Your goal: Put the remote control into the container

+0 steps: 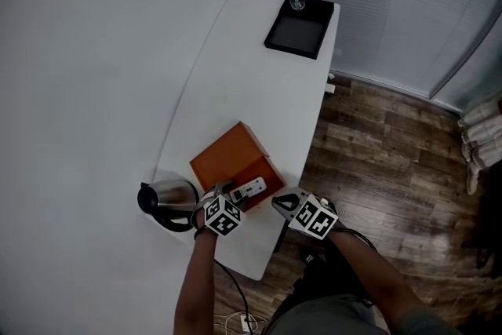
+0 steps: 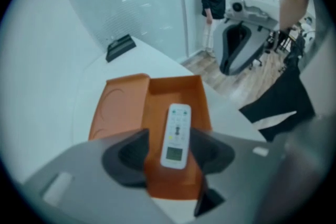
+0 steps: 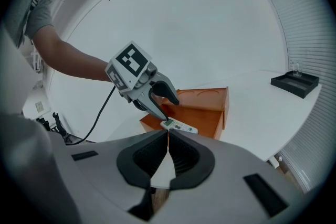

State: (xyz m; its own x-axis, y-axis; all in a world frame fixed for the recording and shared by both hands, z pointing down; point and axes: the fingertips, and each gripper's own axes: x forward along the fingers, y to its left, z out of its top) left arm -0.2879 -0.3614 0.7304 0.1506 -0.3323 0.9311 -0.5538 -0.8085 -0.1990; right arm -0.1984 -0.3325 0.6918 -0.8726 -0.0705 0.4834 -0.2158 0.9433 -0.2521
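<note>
Left gripper view: we see left gripper (image 2: 169, 140) jaws apart, straddling the remote control (image 2: 177, 136), not squeezing. It lies in the orange container (image 2: 157, 94), near end. Right gripper (image 3: 167, 139) jaws together, empty. We judge the remote light, stiff, slick; grip across its long sides.

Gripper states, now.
Left gripper: open; remote control between its jaws, not clamped.
Right gripper: shut, empty.

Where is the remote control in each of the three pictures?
Head view: the remote control is low, near the middle, at the near end of the orange container.
Left gripper view: remote control in the middle, slightly low, over the orange container.
Right gripper view: remote control just below centre, in front of the orange container.
Shared landmark: the orange container.
</note>
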